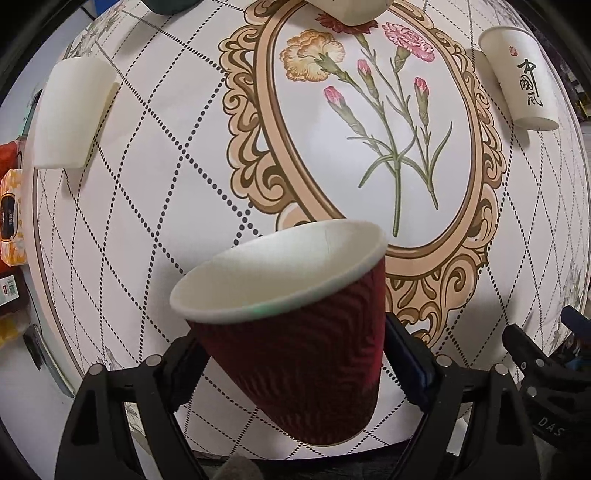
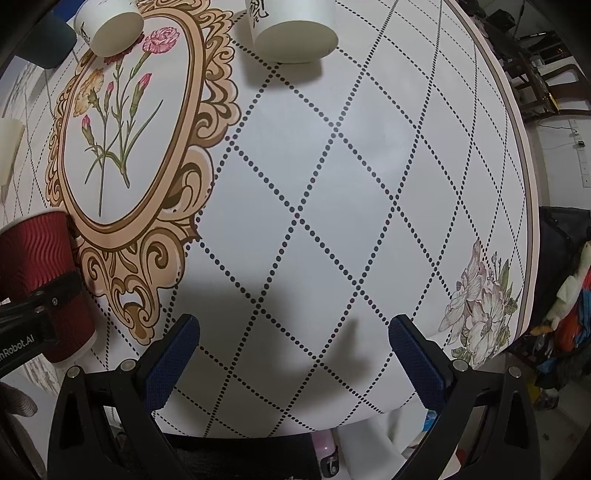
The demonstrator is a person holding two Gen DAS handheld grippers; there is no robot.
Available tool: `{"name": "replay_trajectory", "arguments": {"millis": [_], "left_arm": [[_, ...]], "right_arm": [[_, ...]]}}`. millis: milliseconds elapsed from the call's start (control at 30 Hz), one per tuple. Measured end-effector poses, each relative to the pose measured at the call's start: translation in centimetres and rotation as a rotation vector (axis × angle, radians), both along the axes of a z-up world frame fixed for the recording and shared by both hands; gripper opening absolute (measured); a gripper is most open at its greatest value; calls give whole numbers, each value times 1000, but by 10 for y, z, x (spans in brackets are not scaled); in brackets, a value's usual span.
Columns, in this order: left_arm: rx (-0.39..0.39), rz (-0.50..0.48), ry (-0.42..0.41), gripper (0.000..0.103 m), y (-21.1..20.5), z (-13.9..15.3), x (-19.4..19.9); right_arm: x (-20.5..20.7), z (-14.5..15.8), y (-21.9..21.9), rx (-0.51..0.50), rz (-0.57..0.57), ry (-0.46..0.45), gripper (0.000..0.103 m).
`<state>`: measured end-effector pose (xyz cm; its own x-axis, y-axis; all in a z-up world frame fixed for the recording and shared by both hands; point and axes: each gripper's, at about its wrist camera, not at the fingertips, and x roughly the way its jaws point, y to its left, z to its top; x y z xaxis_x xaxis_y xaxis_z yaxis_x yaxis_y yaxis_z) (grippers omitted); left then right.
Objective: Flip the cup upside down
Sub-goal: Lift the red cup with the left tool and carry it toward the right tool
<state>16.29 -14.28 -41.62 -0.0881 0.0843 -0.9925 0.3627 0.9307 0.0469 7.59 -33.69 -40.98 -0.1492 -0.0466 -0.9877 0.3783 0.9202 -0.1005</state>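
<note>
A dark red ribbed paper cup (image 1: 295, 354) with a white inside sits between the fingers of my left gripper (image 1: 291, 354), which is shut on its body. The cup is upright, mouth up and tilted a little away, above the near edge of the table. It also shows at the left edge of the right wrist view (image 2: 40, 258), with a black finger (image 2: 55, 291) of the left gripper across it. My right gripper (image 2: 293, 336) is open and empty above the dotted tablecloth, to the right of the cup.
The round table (image 2: 369, 166) has a flowered cloth. A plain white cup (image 1: 70, 114) stands upside down at the left. A white cup with black characters (image 1: 524, 81) stands upside down at the right, also seen in the right wrist view (image 2: 291, 29). Another white cup (image 2: 110, 26) stands far back. Packets (image 1: 11, 218) lie off the left edge.
</note>
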Motion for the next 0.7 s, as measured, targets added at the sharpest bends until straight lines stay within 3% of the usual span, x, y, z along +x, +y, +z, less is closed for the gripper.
{"name": "replay_trajectory", "arguments": {"millis": [300,500,700], "left_arm": [[-23,20,-13,87,4,22,5],[-77,69,-80,87,24,80,2],[-63,169,-197,87,74,135,-6]], "right_arm": [[1,4,0,1,-6,-5,103],[1,15,5,28,-12,-28,103],[0,54,42,74,57,-108,103]]}}
